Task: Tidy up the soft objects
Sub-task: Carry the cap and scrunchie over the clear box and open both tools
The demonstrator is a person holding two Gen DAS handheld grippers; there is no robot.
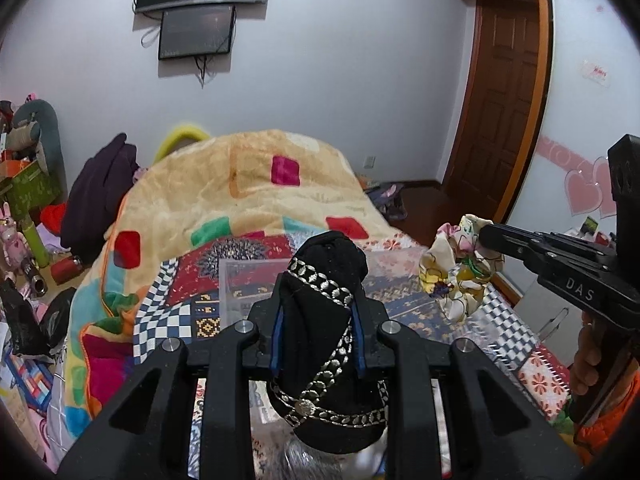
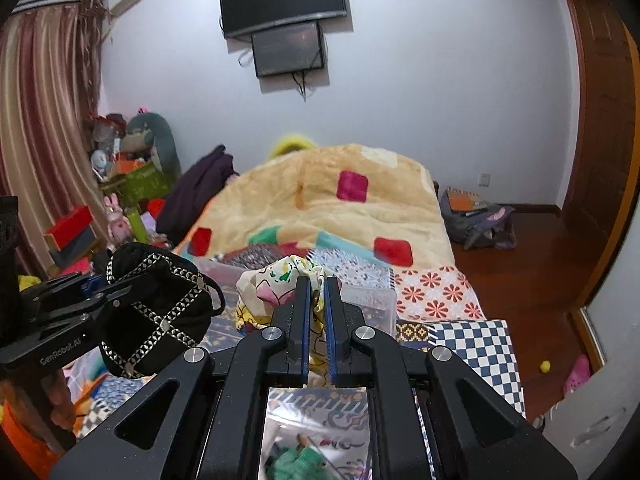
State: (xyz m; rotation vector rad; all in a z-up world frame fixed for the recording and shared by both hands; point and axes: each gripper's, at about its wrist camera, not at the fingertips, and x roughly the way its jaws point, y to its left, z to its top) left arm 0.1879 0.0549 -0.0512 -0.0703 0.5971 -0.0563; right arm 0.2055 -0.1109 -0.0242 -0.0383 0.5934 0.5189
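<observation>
My left gripper (image 1: 318,304) is shut on a black soft pouch with silver chain trim (image 1: 324,344), held above a clear plastic box (image 1: 256,280) on the bed. The pouch (image 2: 156,308) and left gripper (image 2: 100,292) also show at the left of the right wrist view. My right gripper (image 2: 317,292) is shut on a cream cartoon-print cloth (image 2: 272,284), held above the same clear box (image 2: 368,304). In the left wrist view the right gripper (image 1: 486,234) holds that cloth (image 1: 456,272) in the air at the right.
The bed has a patchwork quilt (image 1: 404,292) and an orange fleece blanket (image 1: 240,192) heaped behind. Clutter of toys and boxes (image 2: 120,184) lies on the left. A backpack (image 2: 476,216) sits on the wood floor to the right. A door (image 1: 504,92) stands at the far right.
</observation>
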